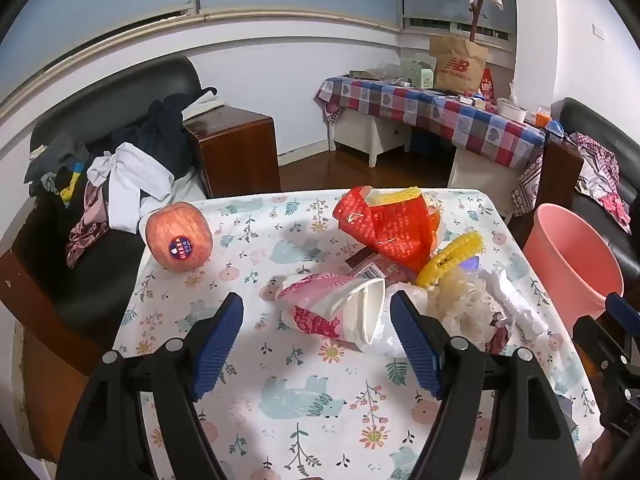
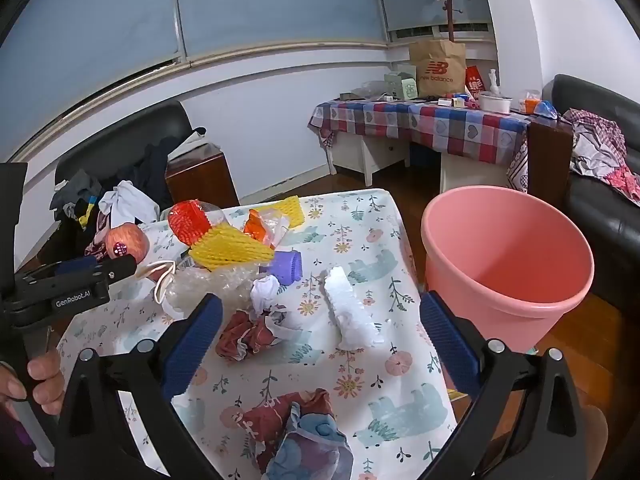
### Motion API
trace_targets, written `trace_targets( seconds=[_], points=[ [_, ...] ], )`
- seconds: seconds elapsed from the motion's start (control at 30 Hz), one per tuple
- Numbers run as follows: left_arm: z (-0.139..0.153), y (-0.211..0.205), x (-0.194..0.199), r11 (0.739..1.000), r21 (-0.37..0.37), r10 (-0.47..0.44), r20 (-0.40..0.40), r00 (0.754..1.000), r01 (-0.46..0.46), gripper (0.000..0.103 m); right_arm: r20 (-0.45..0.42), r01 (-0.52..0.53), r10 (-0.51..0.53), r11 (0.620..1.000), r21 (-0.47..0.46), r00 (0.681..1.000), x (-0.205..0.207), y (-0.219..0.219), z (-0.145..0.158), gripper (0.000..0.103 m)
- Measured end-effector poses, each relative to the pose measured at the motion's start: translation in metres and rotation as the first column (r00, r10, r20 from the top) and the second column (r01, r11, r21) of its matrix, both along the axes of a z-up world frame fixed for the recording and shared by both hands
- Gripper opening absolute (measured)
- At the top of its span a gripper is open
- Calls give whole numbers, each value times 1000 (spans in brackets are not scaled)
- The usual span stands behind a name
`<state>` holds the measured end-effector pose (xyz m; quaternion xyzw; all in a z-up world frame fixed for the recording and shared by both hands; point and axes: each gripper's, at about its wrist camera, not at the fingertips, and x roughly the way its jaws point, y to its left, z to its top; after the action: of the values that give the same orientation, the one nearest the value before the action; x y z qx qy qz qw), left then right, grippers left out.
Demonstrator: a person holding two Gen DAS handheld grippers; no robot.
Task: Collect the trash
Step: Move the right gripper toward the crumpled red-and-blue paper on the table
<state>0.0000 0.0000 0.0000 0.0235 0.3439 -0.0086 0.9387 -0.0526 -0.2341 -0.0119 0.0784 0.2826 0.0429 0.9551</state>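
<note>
You had both jaws wide: left hand-held gripper (image 1: 316,338) round 1 crushed paper cup (image 1: 344,312), not gripping; right hand-held gripper (image 2: 320,338) empty over 1 white foam strip (image 2: 352,312). 1 pink bin (image 2: 508,264) right of surface (image 2: 400,400), 1 apple (image 1: 179,236) far-left.

White walls (image 1: 280,76) ran beneath a broad window (image 2: 260,4) of pale blue panes, with a dark wooden floor (image 1: 320,168), a black sofa (image 1: 120,92) heaped with clothes (image 1: 132,168), and a side table under a checked cloth (image 2: 420,124).
</note>
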Motion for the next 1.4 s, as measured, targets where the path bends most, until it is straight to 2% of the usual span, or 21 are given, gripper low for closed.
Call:
trace_targets(
  seconds=[0.3,0.67,1.4],
  points=[
    [0,0,0,1000,-5,-1,2,1000,1,75,12,5,-5,1000,-4,1000,-1,0,1,99],
    [3,-2,-4,1000,-29,-7,19,1000,8,75,83,45,-44,999,-14,996,-11,-4,15,99],
    [9,0,-4,999,-42,-11,33,999,12,75,94,90,-89,996,-5,992,-9,-13,12,99]
  ],
)
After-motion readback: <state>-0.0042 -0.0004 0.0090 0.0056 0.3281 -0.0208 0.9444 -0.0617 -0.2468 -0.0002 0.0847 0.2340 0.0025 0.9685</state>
